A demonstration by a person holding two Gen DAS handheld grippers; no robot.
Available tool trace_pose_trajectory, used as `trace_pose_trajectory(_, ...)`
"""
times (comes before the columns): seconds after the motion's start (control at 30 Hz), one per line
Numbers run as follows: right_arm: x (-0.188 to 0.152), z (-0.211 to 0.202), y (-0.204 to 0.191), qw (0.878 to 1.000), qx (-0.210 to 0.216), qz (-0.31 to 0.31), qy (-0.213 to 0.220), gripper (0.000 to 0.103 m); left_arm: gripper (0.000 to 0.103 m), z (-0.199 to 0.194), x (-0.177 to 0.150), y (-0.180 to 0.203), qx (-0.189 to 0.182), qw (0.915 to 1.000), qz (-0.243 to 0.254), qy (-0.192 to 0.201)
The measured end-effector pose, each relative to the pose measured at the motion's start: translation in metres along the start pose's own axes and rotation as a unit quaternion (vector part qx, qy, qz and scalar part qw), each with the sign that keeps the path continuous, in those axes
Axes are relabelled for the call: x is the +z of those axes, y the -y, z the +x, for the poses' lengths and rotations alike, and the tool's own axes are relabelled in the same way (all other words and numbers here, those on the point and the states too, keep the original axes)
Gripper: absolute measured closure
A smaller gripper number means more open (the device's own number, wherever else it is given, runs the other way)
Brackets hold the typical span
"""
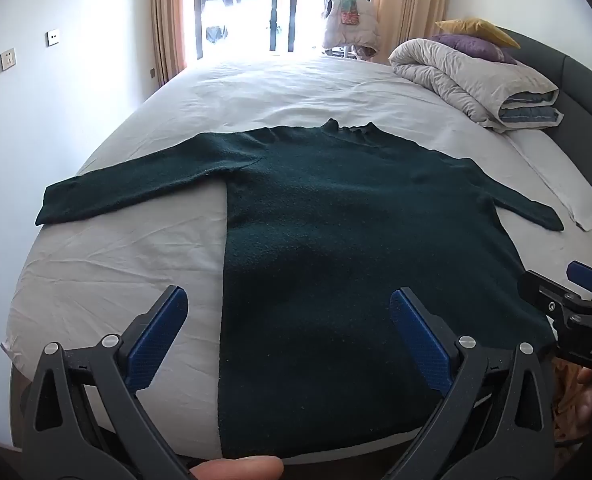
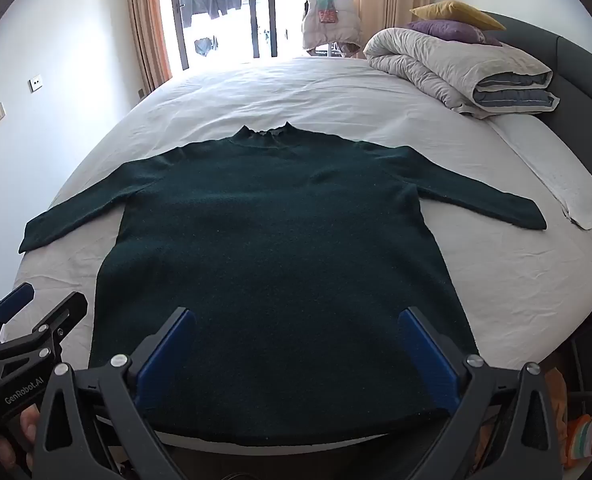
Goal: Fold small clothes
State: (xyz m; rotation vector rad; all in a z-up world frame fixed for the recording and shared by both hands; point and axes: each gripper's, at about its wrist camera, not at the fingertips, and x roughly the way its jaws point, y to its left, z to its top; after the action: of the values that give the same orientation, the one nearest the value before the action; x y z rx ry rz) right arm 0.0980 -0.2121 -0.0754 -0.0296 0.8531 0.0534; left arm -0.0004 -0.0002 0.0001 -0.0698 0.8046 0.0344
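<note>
Both pairs of fingers stand spread wide with nothing between them: the left gripper [image 1: 288, 300] hangs over the near left side of the dark green sweater [image 1: 335, 248], and the right gripper [image 2: 296, 320] over its lower middle, neither touching the cloth so far as can be seen. Each gripper also shows at the edge of the other's view (the right one partly cut off by the frame).

That sweater lies flat and face up on the white bed sheet [image 2: 280, 92], collar away from the cameras, both sleeves stretched out sideways, hem at the near edge of the bed. In the left wrist view the right sleeve's cuff is small and squeezed by the lens. The hem's near corners are hidden behind the black gripper arms.

A rolled grey duvet [image 2: 455, 72] sits at the far right of the bed with a purple pillow [image 2: 447, 30] and a yellow pillow [image 2: 455, 12] on it. Beyond, the window [image 2: 216, 8] is washed out by daylight, so what hangs outside is hard to make out. A fingertip [image 1: 236, 468] blurs the bottom edge of the left view.
</note>
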Motion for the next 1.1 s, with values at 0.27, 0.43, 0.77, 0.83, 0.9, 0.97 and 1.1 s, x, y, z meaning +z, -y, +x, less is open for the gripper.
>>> trace_pose_trajectory(0.27,-0.0012,0.0008,0.0011,1.000,0.002,0.000,-0.001,0.000,0.000,-0.0002,-0.0002,0.0002,-0.002,1.0000,-0.003,-0.003)
trace_pose_trajectory(0.43,-0.0003,0.0002,-0.0023,1.000,-0.003,-0.002,-0.001,0.000,0.000,-0.0006,-0.0005,-0.0008,-0.002,1.0000,-0.003,-0.003)
trace_pose_trajectory(0.77,-0.0074,0.0046,-0.0014,1.000,-0.002,0.000,-0.003,0.000,0.000,0.0006,-0.0027,-0.0060,-0.002,1.0000,-0.003,-0.004)
trace_pose_trajectory(0.83,-0.0069,0.0049,-0.0018,1.000,-0.003,0.000,-0.003,0.000,0.000,0.0002,-0.0032,-0.0064,-0.001,1.0000,-0.002,-0.004)
trace_pose_trajectory(0.9,-0.0063,0.0049,-0.0023,1.000,-0.004,-0.001,-0.004,0.000,0.000,0.0038,-0.0023,-0.0044,-0.002,1.0000,-0.004,-0.004)
trace_pose_trajectory(0.97,-0.0067,0.0049,-0.0017,1.000,-0.004,-0.001,-0.005,0.000,0.000,0.0039,-0.0025,-0.0041,-0.001,1.0000,-0.003,-0.004)
trace_pose_trajectory(1.1,-0.0061,0.0038,-0.0005,1.000,-0.004,-0.001,-0.005,0.000,0.000,0.0039,-0.0025,-0.0038,-0.001,1.0000,-0.003,-0.004)
